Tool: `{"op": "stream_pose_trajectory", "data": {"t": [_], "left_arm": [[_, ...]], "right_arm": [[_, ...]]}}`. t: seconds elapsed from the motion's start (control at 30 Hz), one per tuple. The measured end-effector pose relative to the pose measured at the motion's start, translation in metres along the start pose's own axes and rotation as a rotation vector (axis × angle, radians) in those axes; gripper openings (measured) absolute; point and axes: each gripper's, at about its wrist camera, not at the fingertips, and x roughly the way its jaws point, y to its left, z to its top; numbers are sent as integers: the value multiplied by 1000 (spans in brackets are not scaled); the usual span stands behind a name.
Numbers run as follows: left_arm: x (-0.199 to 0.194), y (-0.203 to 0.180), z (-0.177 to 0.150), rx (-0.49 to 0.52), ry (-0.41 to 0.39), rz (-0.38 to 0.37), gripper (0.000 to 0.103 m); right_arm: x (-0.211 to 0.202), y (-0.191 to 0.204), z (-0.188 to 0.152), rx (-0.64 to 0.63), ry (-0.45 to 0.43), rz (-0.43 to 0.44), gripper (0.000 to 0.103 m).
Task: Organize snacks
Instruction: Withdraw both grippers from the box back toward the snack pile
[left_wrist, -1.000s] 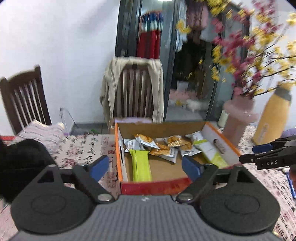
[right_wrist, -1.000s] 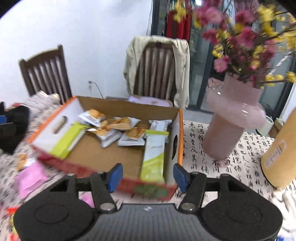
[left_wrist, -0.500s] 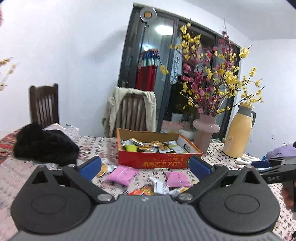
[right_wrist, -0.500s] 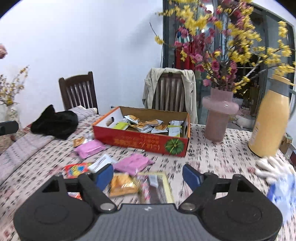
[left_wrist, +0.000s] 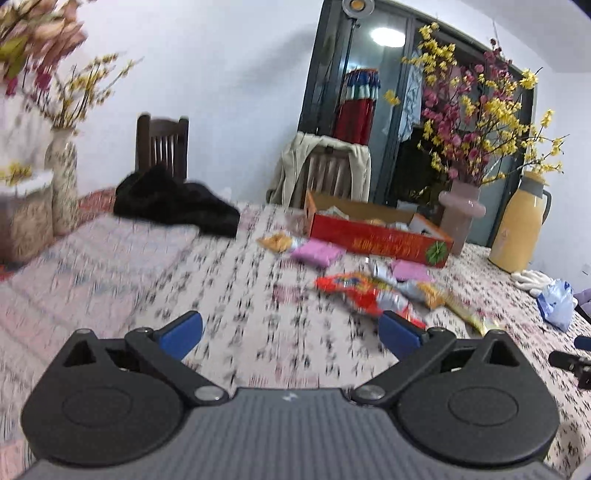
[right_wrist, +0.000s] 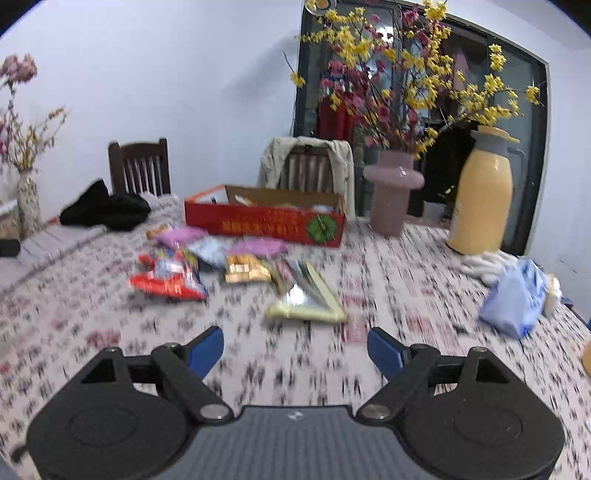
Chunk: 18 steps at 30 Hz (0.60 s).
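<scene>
A red cardboard box (left_wrist: 376, 240) (right_wrist: 266, 223) holding several snack packs stands far back on the table. Loose snacks lie in front of it: pink packs (left_wrist: 317, 253) (right_wrist: 256, 246), a red bag (left_wrist: 351, 288) (right_wrist: 168, 277), a gold pack (right_wrist: 245, 268) and a yellow-edged pack (right_wrist: 308, 297). My left gripper (left_wrist: 291, 332) is open and empty, low over the tablecloth, well short of the snacks. My right gripper (right_wrist: 295, 350) is open and empty, just in front of the yellow-edged pack.
A pink vase with flowers (left_wrist: 461, 214) (right_wrist: 393, 192) and a yellow thermos (left_wrist: 521, 225) (right_wrist: 482, 192) stand right of the box. Black clothing (left_wrist: 173, 203) (right_wrist: 107, 208) lies at the left. A blue bag (right_wrist: 513, 299) and white gloves (right_wrist: 484, 260) lie at the right.
Both grippers have pulled back and away from the box, from right above it to low over the near tablecloth. Both stay open and empty.
</scene>
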Motion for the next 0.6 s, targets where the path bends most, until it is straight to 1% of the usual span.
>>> {"op": "stream_pose_trajectory", "data": {"t": [0.1, 0.2, 0.37, 0.6], "left_arm": [[-5, 5, -10, 3, 16, 15, 103], [-6, 3, -13, 12, 24, 16, 103], [-7, -1, -13, 18, 18, 10, 103], [3, 0, -11, 12, 33, 11, 103]], "right_arm": [[-6, 7, -14, -26, 5, -21, 85], [-8, 12, -20, -33, 11, -13, 85], [-8, 14, -17, -36, 2, -3, 86], [-3, 11, -13, -22, -2, -4, 86]]}}
